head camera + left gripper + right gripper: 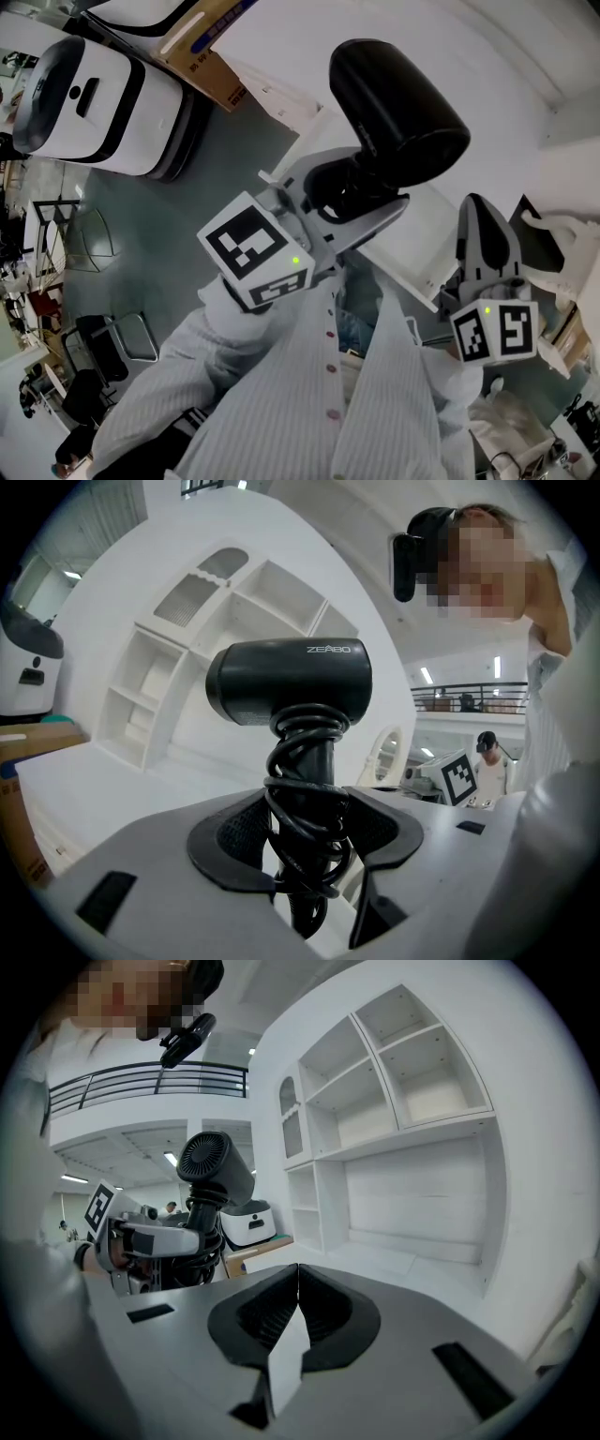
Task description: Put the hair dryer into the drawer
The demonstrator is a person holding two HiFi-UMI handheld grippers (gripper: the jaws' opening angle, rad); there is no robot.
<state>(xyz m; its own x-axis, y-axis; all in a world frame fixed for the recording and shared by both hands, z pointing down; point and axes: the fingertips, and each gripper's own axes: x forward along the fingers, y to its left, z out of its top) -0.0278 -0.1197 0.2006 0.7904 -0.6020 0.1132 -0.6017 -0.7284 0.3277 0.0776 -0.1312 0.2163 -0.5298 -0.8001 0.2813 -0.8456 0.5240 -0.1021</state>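
A black hair dryer (398,108) is held up in the air, its barrel on top and its cord wound round the handle (305,789). My left gripper (352,202) is shut on that handle. The left gripper view shows the barrel (289,682) above the jaws, which press the handle from both sides. The hair dryer (214,1168) also shows at the left of the right gripper view. My right gripper (486,232) hangs at the right, lower, shut with nothing between its fingers (298,1307). No drawer is clearly visible.
A white shelf unit (394,1101) with open compartments stands against the wall ahead. A white and black machine (94,103) and a cardboard box (211,66) are on the floor at the left. A person's striped sleeves (309,412) fill the lower head view.
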